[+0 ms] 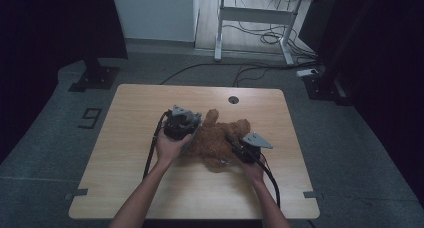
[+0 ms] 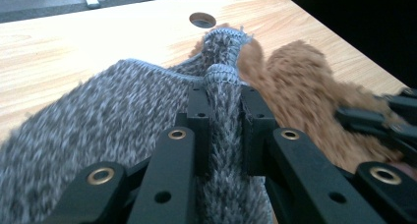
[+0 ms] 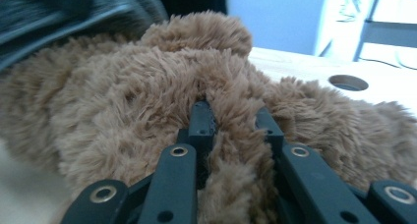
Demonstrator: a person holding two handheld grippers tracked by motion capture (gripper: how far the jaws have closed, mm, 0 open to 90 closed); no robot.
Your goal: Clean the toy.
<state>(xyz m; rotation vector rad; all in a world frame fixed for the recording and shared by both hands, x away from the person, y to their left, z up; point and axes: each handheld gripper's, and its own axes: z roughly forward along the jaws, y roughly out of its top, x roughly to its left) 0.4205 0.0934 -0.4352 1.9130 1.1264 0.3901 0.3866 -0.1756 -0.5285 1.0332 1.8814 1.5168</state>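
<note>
Wooden table (image 1: 125, 178), round grommet hole (image 1: 233, 99); grey floor (image 1: 45, 133), cables (image 1: 265, 37).

The room is being kept dim, with dark sides. The wooden table (image 1: 130, 188) is being lit from above. The grey knitted cloth (image 2: 98, 130) is being blurred nearby.

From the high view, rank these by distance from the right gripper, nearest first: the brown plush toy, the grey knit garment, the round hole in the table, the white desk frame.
1. Brown plush toy: clamped in the right gripper.
2. Grey knit garment: on the toy's left side.
3. Round hole: near the table's far edge.
4. White desk frame: on the floor beyond the table.
</note>
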